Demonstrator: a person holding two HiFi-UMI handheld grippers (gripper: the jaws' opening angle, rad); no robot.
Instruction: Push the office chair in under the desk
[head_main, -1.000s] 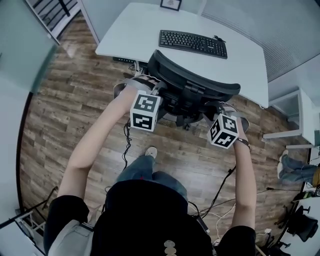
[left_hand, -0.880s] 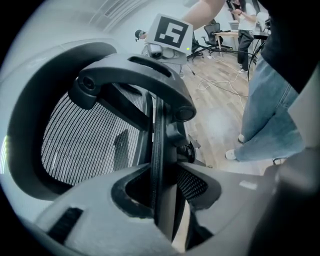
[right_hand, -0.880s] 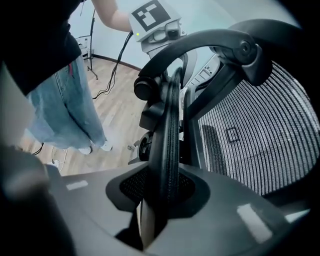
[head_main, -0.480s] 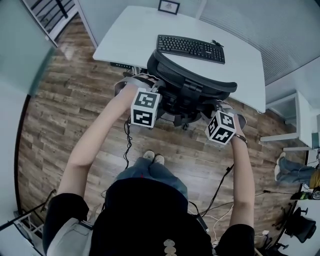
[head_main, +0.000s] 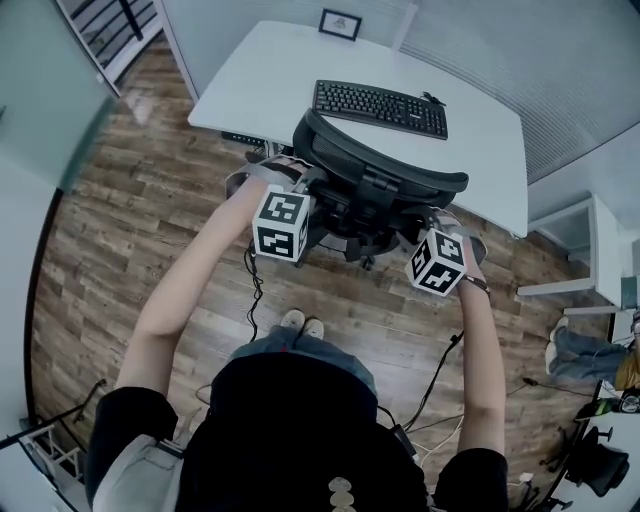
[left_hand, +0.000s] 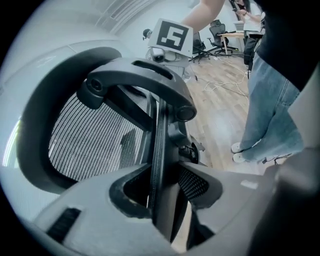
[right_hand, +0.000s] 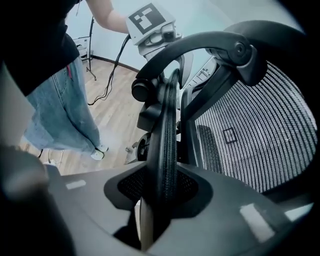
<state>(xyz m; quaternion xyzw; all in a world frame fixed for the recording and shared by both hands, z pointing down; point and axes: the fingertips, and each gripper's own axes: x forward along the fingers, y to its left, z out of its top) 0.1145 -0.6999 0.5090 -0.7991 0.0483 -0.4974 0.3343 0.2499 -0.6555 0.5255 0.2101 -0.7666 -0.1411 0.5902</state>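
A black mesh-backed office chair (head_main: 380, 165) stands at the front edge of the white desk (head_main: 270, 80), its backrest toward me. My left gripper (head_main: 296, 182) is at the backrest's left edge and my right gripper (head_main: 441, 217) at its right edge. In the left gripper view the backrest's rim (left_hand: 159, 150) runs between the jaws of the left gripper (left_hand: 162, 200), which are opening, with a dark gap beside the rim. In the right gripper view the rim (right_hand: 165, 140) also stands between the opening jaws of the right gripper (right_hand: 162, 192), pad mesh showing on both sides.
A black keyboard (head_main: 380, 108) and a small picture frame (head_main: 341, 23) lie on the desk. A white side cabinet (head_main: 570, 250) stands to the right. Cables (head_main: 440, 370) trail over the wooden floor. My feet (head_main: 300, 322) are just behind the chair. Another person's legs (head_main: 580, 345) show far right.
The chair has rolled forward toward the desk with both grippers following it. My feet have come together behind it.
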